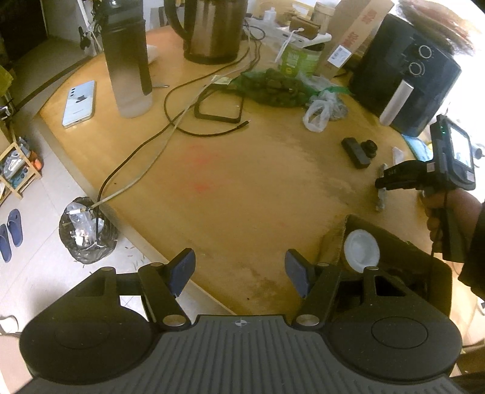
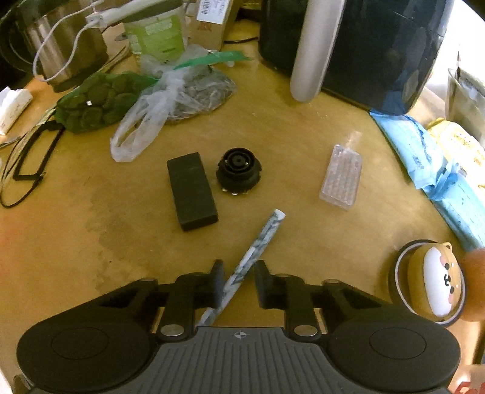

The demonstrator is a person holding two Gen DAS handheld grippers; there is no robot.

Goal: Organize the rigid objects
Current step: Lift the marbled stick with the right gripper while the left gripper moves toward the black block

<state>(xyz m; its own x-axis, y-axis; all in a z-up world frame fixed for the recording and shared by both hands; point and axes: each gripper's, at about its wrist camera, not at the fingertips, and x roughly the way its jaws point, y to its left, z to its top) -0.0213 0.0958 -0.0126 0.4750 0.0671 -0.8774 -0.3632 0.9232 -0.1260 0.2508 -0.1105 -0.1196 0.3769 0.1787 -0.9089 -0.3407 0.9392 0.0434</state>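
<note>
In the right wrist view a white-and-grey marbled stick (image 2: 257, 248) lies on the wooden table (image 2: 303, 127), its near end between the fingers of my right gripper (image 2: 239, 285). The jaws stand partly open around it, a gap on the right side. Beyond lie a black rectangular block (image 2: 191, 191), a black round part (image 2: 239, 171) and a clear plastic case (image 2: 342, 181). My left gripper (image 1: 239, 271) is open and empty above the table's near edge. In the left wrist view the right gripper (image 1: 394, 178) is at the right, over the stick (image 1: 381, 194), near the block (image 1: 356, 153).
A black box (image 1: 403, 251) holding a white lid (image 1: 361, 250) sits right of my left gripper. An air fryer (image 2: 379, 45), plastic bags (image 2: 151, 100), a kettle (image 1: 212, 27), a bottle (image 1: 128, 60), a phone (image 1: 79, 103) and cables (image 1: 188, 100) crowd the table's far side. A round dog-face case (image 2: 433, 285) sits at the right.
</note>
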